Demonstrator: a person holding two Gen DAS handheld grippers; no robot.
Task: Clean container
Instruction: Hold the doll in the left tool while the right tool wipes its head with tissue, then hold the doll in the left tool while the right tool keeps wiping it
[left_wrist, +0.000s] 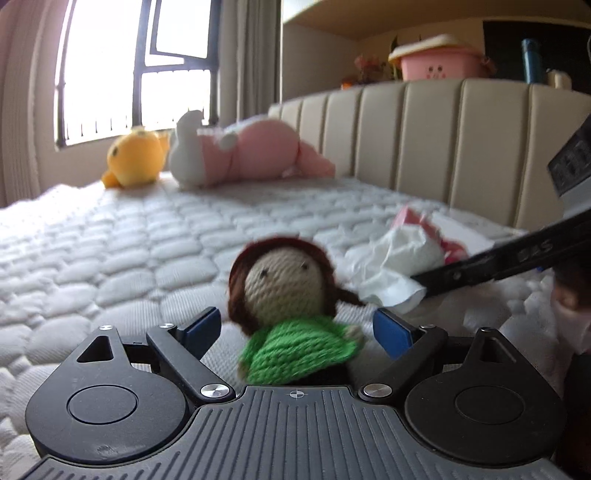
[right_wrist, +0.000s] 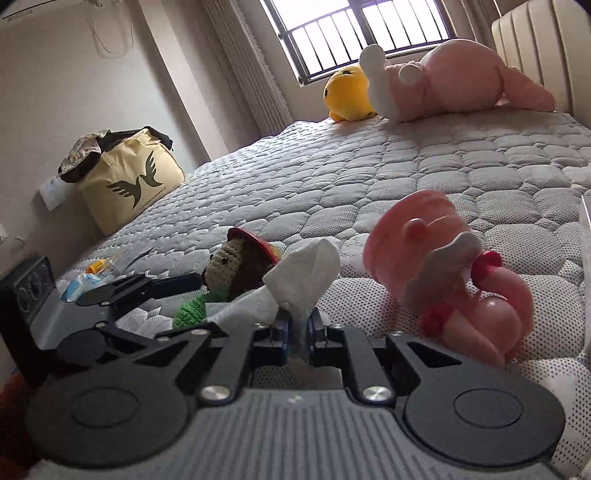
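Quilted mattress (right_wrist: 424, 162) with broad open surface between the near working area and the far end, where a yellow plush (right_wrist: 347, 94) and a pink plush (right_wrist: 454, 79) lie side by side below the window (right_wrist: 332, 33); the padded headboard (left_wrist: 443, 140) bounds one edge, and a cream bag (right_wrist: 129, 177) stands off the opposite edge against the wall. Right gripper (right_wrist: 299, 328): jaws clenched on a white tissue (right_wrist: 303, 273), which rises in a crumpled peak above the blue pads. The container (right_wrist: 443, 266), a pink cartoon-shaped plastic vessel, lies on its side on the mattress just beside and ahead of the right gripper, apart from its fingers; its lower end runs behind the gripper body. Left gripper (left_wrist: 295, 332): released, jaws spread wide, with a crocheted doll (left_wrist: 288, 306) in a green top standing between the fingers; contact with either pad cannot be confirmed, the doll being motion-blurred. In the left wrist view the right gripper enters from the right edge as a dark arm, and the container is largely hidden behind the tissue. Small items (right_wrist: 92, 273) near the mattress's near-left corner are too indistinct to identify
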